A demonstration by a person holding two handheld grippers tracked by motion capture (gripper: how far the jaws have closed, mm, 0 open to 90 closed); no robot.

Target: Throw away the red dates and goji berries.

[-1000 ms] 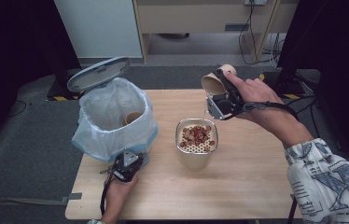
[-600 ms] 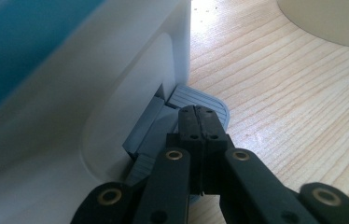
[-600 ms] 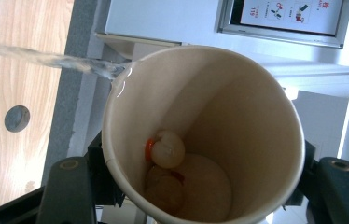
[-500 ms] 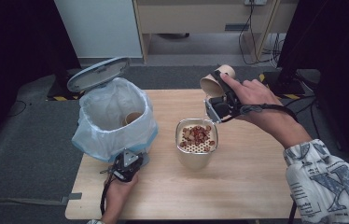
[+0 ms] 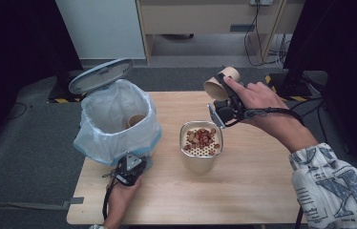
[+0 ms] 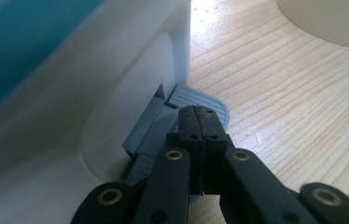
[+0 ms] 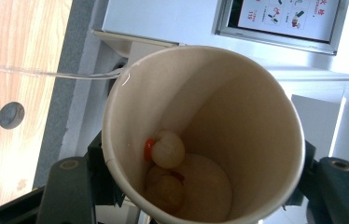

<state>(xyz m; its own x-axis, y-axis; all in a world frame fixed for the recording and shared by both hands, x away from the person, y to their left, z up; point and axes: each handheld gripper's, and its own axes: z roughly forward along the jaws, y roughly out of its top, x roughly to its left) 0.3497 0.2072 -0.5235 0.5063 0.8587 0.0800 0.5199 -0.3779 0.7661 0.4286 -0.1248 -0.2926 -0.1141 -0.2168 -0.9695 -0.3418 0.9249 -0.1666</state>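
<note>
1. My left tool (image 5: pixel 128 170) sits at the tabletop's (image 5: pixel 262 191) near edge – jaws pressed together on nothing, tips on the bin's grey pedal (image 6: pixel 196 100).
2. Just beyond stands the lined bin (image 5: pixel 117 119), lid up.
3. Mid-tabletop, a strainer-topped container (image 5: pixel 200 151) holds reddish pieces.
4. Farther off, my right tool (image 5: pixel 222 98) clamps a tilted paper cup (image 7: pixel 200 140) – a few pieces inside.

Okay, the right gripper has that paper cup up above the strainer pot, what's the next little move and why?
Probably tip the paper cup further over the strainer pot. The right gripper view shows pieces still stuck at the cup's bottom, while the left gripper, jaws shut, presses the bin's pedal, so the lined bin stands open for the cup afterwards.
</note>
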